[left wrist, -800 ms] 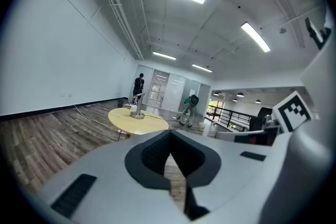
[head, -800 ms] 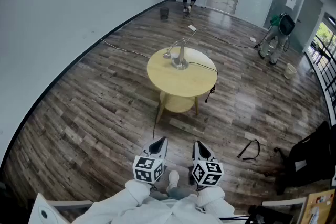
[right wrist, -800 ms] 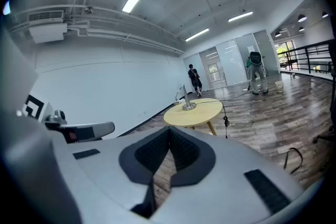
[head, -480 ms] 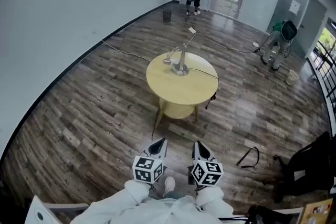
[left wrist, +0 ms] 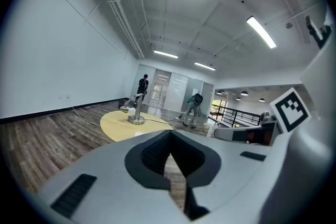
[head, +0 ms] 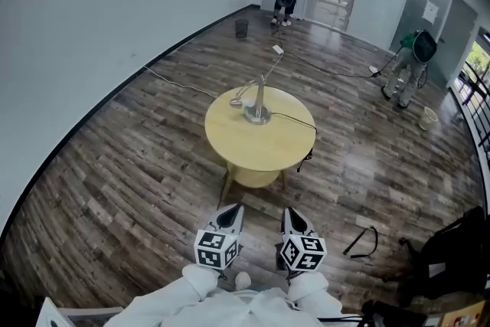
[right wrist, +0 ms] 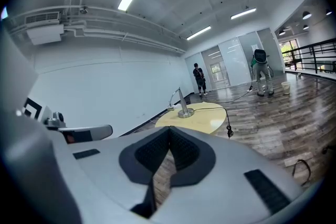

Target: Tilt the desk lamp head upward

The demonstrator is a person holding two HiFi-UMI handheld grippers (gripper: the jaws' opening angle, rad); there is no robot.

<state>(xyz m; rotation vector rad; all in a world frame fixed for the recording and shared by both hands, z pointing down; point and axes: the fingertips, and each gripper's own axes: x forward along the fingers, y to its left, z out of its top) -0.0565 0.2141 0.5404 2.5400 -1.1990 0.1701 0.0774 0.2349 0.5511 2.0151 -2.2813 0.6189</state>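
I am holding my left claw and right claw clenched on nothing at the bottom centre of the head view. Both are well apart from the lamp, which is standing on the round table at mid-frame.

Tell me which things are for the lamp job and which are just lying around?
For the job: silver metal desk lamp, round yellow wooden table under it, left gripper, right gripper (both shut, empty).
Lying about: black strap on the floor, dark bin by the wall, white floor cable.
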